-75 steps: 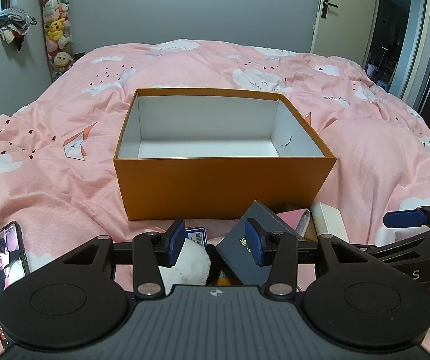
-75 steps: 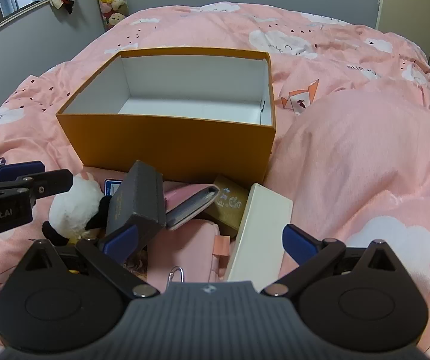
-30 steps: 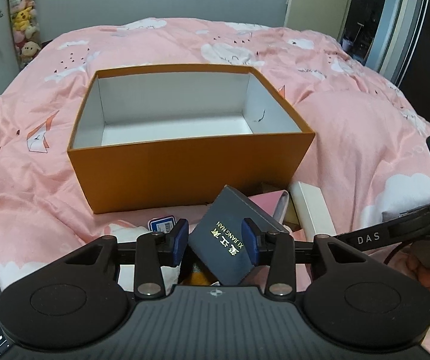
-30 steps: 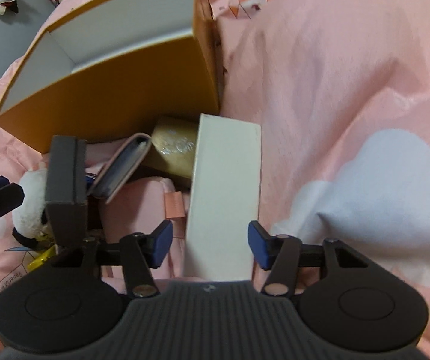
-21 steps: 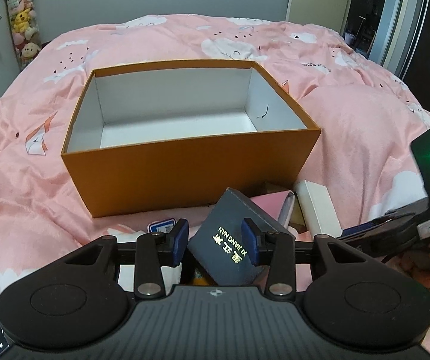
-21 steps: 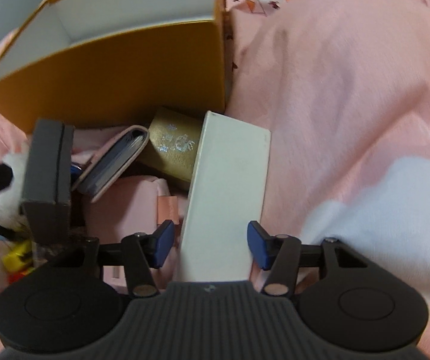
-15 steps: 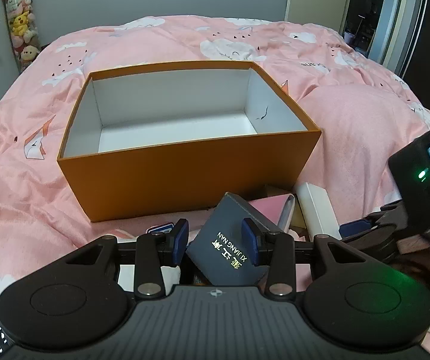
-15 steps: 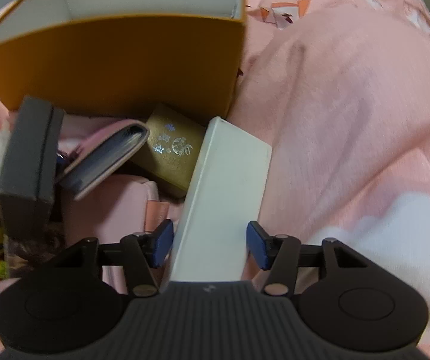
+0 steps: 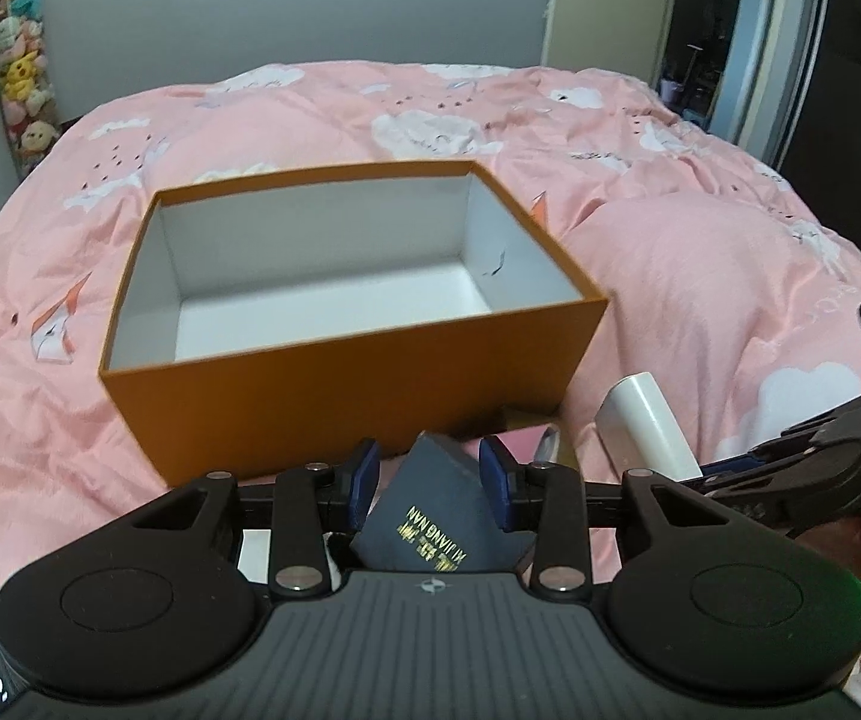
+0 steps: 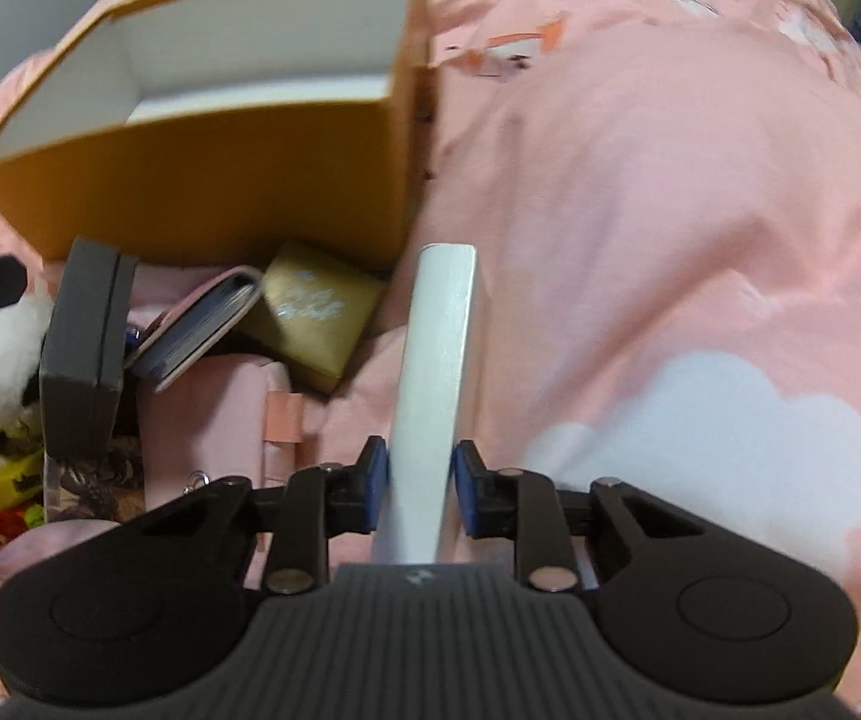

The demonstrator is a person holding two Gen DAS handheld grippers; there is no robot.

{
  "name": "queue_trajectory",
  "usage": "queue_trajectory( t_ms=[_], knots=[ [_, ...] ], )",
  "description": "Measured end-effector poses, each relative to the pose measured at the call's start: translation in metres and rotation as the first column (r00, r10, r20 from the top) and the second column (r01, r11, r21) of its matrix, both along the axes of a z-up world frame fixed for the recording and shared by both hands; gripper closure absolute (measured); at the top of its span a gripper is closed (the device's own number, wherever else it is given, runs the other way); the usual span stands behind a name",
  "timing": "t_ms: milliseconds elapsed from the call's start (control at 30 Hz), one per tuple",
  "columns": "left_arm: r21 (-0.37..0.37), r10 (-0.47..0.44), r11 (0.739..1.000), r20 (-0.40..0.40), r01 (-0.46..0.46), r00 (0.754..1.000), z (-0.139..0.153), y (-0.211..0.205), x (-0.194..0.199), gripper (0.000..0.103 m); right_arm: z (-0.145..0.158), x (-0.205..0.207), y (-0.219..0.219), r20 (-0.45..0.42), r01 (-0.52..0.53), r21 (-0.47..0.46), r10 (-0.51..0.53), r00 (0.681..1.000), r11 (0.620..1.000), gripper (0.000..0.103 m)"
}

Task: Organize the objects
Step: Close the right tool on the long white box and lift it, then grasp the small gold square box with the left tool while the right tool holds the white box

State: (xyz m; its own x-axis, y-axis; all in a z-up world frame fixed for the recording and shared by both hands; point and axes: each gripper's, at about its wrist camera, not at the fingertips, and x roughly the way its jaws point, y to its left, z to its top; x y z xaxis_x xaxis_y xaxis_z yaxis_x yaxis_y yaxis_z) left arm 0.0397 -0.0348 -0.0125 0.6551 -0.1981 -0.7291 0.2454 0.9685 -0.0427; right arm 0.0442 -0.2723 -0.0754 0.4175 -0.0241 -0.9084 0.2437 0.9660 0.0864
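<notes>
An open orange box (image 9: pixel 370 402) with a white inside sits on the pink bed; it also shows in the right wrist view (image 10: pixel 220 180). My left gripper (image 9: pixel 430 483) is shut on a dark grey box with gold lettering (image 9: pixel 430 516), just in front of the orange box. My right gripper (image 10: pixel 419 489) is shut on a long white box (image 10: pixel 436 372), turned on edge and lifted; the white box also shows in the left wrist view (image 9: pixel 646 426). The dark grey box (image 10: pixel 85 342) stands at the left in the right wrist view.
In front of the orange box lie a gold box (image 10: pixel 316 306), a pink wallet (image 10: pixel 202 324), a pink pouch (image 10: pixel 208 420), a white plush toy (image 10: pixel 1 360) and small yellow packets (image 10: pixel 10 480). A raised quilt hump (image 10: pixel 640 210) lies to the right. A door (image 9: pixel 604 0) stands behind.
My right gripper has closed on the long white box and turned it up on edge. My left gripper has lifted a little with the dark grey box held in it.
</notes>
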Motion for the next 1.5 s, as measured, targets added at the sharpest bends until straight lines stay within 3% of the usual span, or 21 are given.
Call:
queue_trajectory(
  t_ms=[133, 400, 567, 700, 800, 933, 1067, 1233, 1367, 1433, 1500],
  knots=[
    [-0.002, -0.05, 0.999, 0.001, 0.05, 0.999, 0.003, -0.008, 0.008, 0.06, -0.008, -0.002, -0.021, -0.006, 0.058, 0.075, -0.058, 0.998, 0.996, 0.078],
    [0.016, -0.164, 0.986, -0.012, 0.165, 0.986, 0.005, -0.032, 0.021, 0.06, -0.012, 0.017, -0.016, 0.002, 0.028, 0.106, -0.028, 1.0, 0.994, 0.077],
    [0.031, -0.214, 0.976, -0.025, 0.215, 0.976, 0.001, -0.043, 0.025, 0.06, -0.009, 0.017, -0.017, 0.056, 0.028, 0.127, -0.035, 0.998, 0.991, 0.078],
    [0.033, -0.232, 0.972, -0.039, 0.233, 0.972, -0.002, -0.047, 0.033, 0.06, 0.009, 0.016, -0.028, 0.133, 0.023, 0.21, -0.052, 0.99, 0.977, 0.079],
    [0.024, -0.238, 0.97, -0.062, 0.24, 0.969, -0.004, -0.05, 0.042, 0.06, 0.02, 0.02, -0.033, 0.17, 0.0, 0.205, -0.035, 0.985, 0.979, 0.079],
    [0.021, -0.264, 0.964, -0.1, 0.267, 0.959, -0.009, -0.055, 0.05, 0.06, 0.0, 0.038, -0.052, 0.107, 0.037, 0.198, -0.059, 0.992, 0.98, 0.079],
    [0.05, -0.328, 0.94, -0.132, 0.337, 0.935, -0.013, -0.062, 0.058, 0.057, -0.012, 0.033, -0.07, 0.054, 0.022, 0.227, -0.035, 0.998, 0.974, 0.078],
    [0.107, -0.422, 0.888, -0.197, 0.448, 0.885, -0.022, -0.078, 0.067, 0.051, -0.017, 0.042, -0.067, 0.054, -0.014, 0.21, 0.003, 0.999, 0.978, 0.077],
    [0.146, -0.455, 0.852, -0.27, 0.503, 0.848, -0.034, -0.094, 0.074, 0.046, -0.031, 0.053, -0.071, 0.055, -0.04, 0.276, 0.025, 0.998, 0.96, 0.074],
    [0.169, -0.429, 0.852, -0.315, 0.495, 0.847, -0.042, -0.102, 0.08, 0.046, -0.035, 0.055, -0.07, 0.06, -0.056, 0.289, 0.041, 0.997, 0.956, 0.074],
    [0.161, -0.372, 0.881, -0.349, 0.446, 0.86, -0.048, -0.106, 0.089, 0.046, -0.034, 0.052, -0.071, 0.072, -0.068, 0.288, 0.05, 0.996, 0.955, 0.074]
  ],
)
